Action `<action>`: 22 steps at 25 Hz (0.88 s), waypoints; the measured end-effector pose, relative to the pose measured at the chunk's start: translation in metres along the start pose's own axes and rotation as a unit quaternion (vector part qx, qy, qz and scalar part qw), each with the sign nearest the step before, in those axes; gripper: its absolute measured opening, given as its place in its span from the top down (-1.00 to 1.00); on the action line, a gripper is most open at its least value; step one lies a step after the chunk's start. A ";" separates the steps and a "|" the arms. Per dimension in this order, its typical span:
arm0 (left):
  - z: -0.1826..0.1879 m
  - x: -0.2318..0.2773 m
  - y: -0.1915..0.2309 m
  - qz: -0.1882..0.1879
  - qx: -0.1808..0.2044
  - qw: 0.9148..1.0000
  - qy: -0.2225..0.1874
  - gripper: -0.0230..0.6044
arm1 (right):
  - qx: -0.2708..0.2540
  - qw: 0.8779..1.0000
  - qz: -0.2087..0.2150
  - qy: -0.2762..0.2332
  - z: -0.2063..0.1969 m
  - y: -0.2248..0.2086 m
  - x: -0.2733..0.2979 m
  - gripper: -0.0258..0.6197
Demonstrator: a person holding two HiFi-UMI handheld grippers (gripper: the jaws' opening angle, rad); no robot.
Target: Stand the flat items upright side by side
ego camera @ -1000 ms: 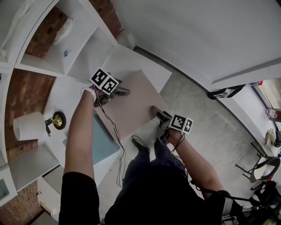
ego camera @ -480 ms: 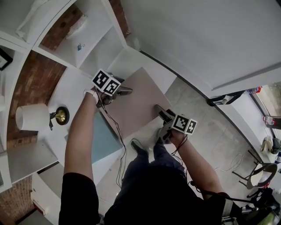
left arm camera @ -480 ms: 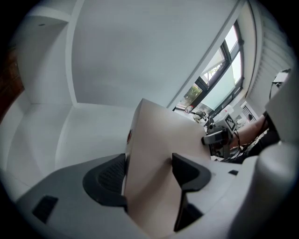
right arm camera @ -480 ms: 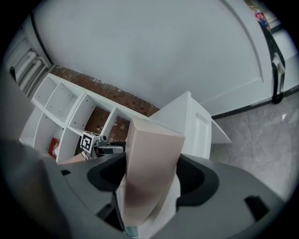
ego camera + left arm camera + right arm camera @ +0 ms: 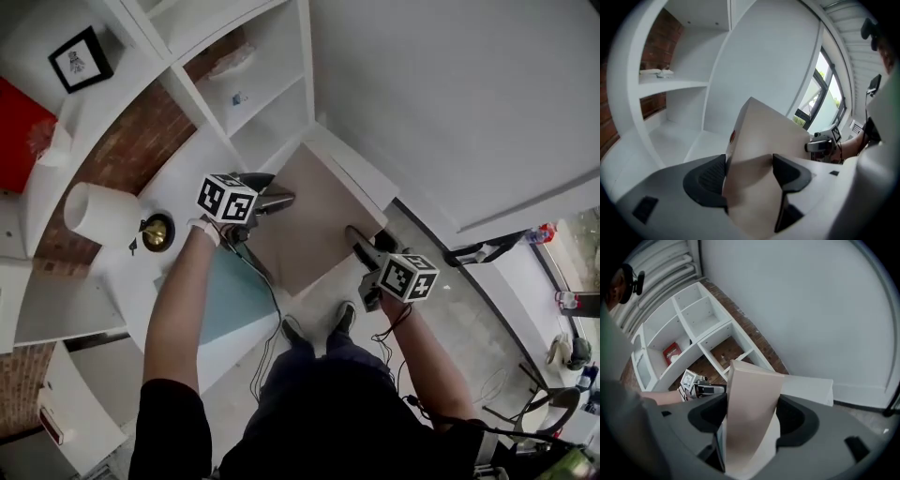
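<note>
A large flat beige board is held off the white surface between both grippers, over the low end of the white shelf unit. My left gripper is shut on its left edge; in the left gripper view the board fills the gap between the jaws of that gripper. My right gripper is shut on the near right edge, and its jaws have just been closing on the board. A second flat item, a pale blue panel, lies below the left arm.
A white lamp with a brass base stands left of the left hand. A framed picture and a red item sit on upper shelves. The person's shoes stand on the grey floor beside the unit.
Both grippers have risen with the beige board between them, and the board has tipped up. The head view now takes in higher shelves, the picture and the red item.
</note>
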State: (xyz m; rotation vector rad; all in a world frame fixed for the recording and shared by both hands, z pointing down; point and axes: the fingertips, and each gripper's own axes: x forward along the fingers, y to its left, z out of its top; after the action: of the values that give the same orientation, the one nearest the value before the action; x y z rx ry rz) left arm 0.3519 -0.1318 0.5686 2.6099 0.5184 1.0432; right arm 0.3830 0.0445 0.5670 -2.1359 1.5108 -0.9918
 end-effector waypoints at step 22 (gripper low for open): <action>-0.005 -0.105 0.009 0.075 0.007 0.982 -0.171 -0.05 | -0.373 0.927 -0.027 -0.036 0.042 0.132 0.014 -0.07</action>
State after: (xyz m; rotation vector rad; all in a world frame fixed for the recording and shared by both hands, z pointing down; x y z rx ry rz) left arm 0.2801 -0.1840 0.5122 2.7924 0.2529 0.6077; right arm 0.3259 -0.0229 0.4598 -2.6686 2.0231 -0.3463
